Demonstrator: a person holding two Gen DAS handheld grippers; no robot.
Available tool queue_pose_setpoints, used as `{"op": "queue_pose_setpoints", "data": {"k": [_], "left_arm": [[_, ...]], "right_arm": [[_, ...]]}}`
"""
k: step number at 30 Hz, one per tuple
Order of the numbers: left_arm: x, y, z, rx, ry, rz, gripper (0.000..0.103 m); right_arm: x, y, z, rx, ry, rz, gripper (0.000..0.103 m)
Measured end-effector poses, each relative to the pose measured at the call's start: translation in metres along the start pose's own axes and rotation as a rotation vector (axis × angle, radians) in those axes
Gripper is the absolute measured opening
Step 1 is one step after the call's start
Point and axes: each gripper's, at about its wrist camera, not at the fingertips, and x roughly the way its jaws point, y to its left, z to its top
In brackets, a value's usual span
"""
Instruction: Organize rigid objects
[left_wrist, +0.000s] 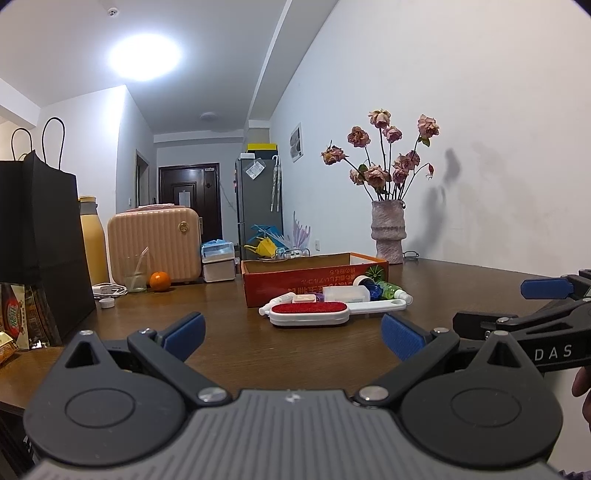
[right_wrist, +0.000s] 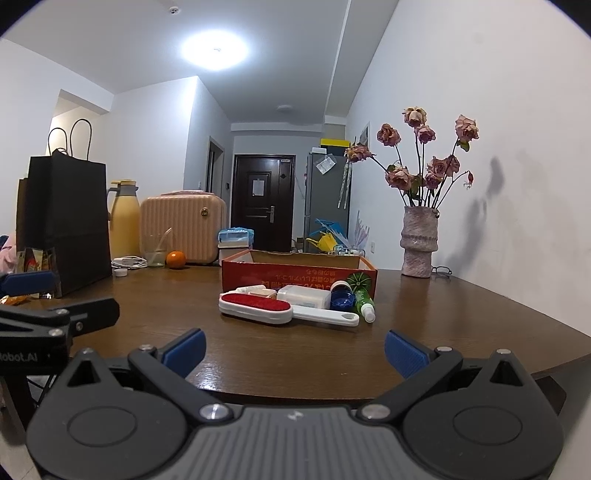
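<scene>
On brown wooden table (right_wrist: 461, 314), orange box (right_wrist: 295, 275), vase (right_wrist: 419, 240), white walls.

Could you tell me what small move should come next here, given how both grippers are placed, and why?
Probably ease the right gripper forward toward the white lint brush with the red pad. Both it and the left gripper are open and empty, short of the clutter, and the brush lies nearest on the brown wooden table, outside the open orange cardboard box.

Bare brown wooden tabletop (right_wrist: 166, 314) lay open up to the red-faced white lint brush (right_wrist: 255, 308); behind it small containers crowded against the orange cardboard box (right_wrist: 295, 275).
</scene>
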Motion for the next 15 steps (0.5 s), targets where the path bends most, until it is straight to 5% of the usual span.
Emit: {"op": "queue_pose_setpoints", "data": {"k": [15], "left_arm": [[0.0013,0.0005,-0.0038,-0.004,0.008,0.002,0.103]], "right_arm": [[-0.0006,0.0007,-0.0005,-0.001,0.002,0.003,0.103]]}}
